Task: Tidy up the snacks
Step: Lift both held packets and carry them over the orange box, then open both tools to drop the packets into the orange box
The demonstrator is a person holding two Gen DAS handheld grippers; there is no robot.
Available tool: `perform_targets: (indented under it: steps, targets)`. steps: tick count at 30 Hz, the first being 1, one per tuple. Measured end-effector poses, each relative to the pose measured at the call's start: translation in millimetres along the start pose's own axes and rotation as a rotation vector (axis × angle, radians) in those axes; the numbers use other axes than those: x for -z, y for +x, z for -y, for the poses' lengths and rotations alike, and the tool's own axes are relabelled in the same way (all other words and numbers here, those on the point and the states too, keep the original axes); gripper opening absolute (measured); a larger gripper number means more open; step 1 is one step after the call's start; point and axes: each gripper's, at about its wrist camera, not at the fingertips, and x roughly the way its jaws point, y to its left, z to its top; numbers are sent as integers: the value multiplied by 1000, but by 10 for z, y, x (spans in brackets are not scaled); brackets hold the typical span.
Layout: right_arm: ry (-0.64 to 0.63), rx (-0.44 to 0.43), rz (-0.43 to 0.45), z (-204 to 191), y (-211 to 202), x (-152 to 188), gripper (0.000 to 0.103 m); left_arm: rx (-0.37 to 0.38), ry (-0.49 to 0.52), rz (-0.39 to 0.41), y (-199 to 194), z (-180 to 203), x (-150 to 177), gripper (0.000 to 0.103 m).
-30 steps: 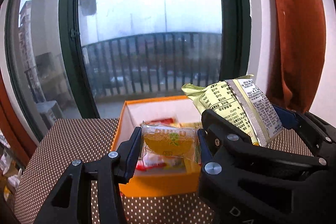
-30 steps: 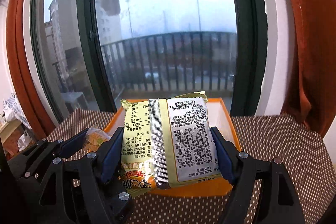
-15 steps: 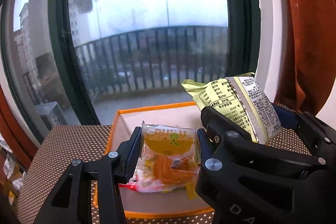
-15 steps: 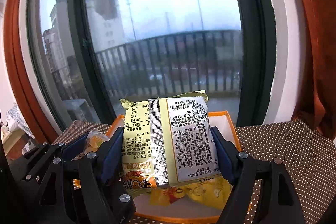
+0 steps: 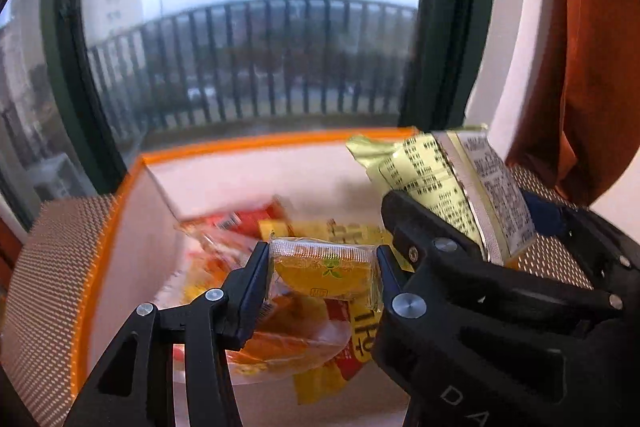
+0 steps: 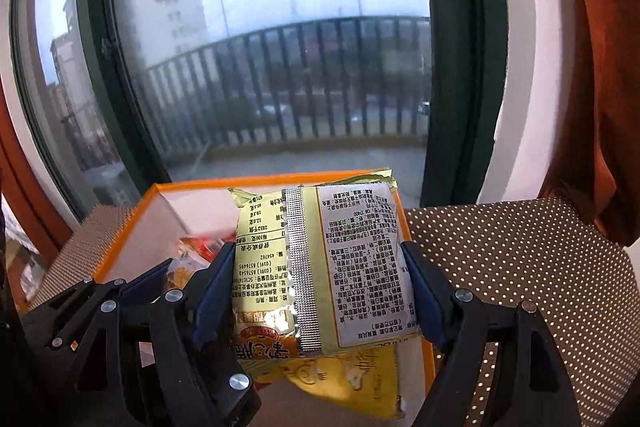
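Observation:
My left gripper (image 5: 322,267) is shut on a small clear packet with an orange-yellow filling (image 5: 324,269) and holds it over the open orange box (image 5: 240,145). My right gripper (image 6: 320,279) is shut on a yellow-green snack bag (image 6: 320,267), printed back side towards the camera, also above the box (image 6: 192,185). The bag also shows in the left wrist view (image 5: 448,187), close to the right of my left gripper. Several red, orange and yellow snack packets (image 5: 288,331) lie inside the box.
The box stands on a brown tablecloth with white dots (image 6: 520,251). A large window with a dark green frame (image 6: 460,67) and balcony railing is right behind the table. An orange-brown curtain (image 6: 592,67) hangs at the right.
Both grippers have moved forward and over the box with their snacks; the box now fills the lower view and its contents show from above. Neither grip has changed.

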Motion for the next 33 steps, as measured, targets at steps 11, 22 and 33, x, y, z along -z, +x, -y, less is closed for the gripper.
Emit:
perform_targets:
  steps: [11, 22, 33]
  targets:
    - [-47, 13, -60, -121, 102, 6, 80, -40, 50, -38, 31, -38, 48, 67]
    - [-66, -29, 15, -201, -163, 50, 80, -44, 34, 30, -241, -178, 144, 75]
    - [-41, -86, -44, -306, -59, 247, 80, -75, 42, 4, -278, -392, 414, 81]
